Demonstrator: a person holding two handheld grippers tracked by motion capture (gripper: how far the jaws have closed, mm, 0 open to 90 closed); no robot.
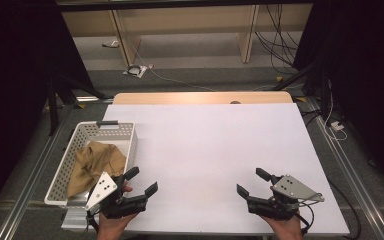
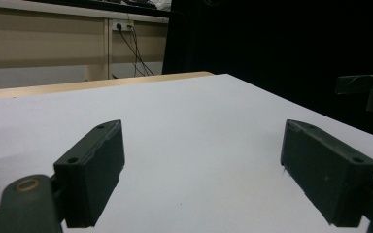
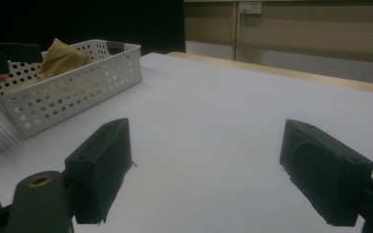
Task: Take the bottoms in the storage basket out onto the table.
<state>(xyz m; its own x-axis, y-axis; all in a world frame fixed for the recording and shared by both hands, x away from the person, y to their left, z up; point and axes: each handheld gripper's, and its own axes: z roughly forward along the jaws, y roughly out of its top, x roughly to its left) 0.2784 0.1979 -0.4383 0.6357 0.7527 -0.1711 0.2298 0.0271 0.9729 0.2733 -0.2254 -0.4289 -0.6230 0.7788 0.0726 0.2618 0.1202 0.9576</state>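
A white perforated basket (image 1: pixel 125 131) stands at the table's left edge with a tan cloth (image 1: pixel 96 162) crumpled inside; the right gripper view has the basket (image 3: pixel 92 77) and cloth (image 3: pixel 60 56) at its upper left. My left gripper (image 1: pixel 141 181) rests low at the front left, just right of the basket, open with nothing between its jaws (image 2: pixel 201 170). My right gripper (image 1: pixel 251 182) sits at the front right, open and empty too (image 3: pixel 204 170). Both point across the white table top (image 1: pixel 205 145).
The white sheet covers a wooden table whose bare edge (image 1: pixel 200 97) lies at the far side. Cables (image 1: pixel 275 35) and wooden furniture legs stand on the floor beyond. Dark curtains flank both sides. Metal rails (image 1: pixel 30 175) run along the floor beside the table.
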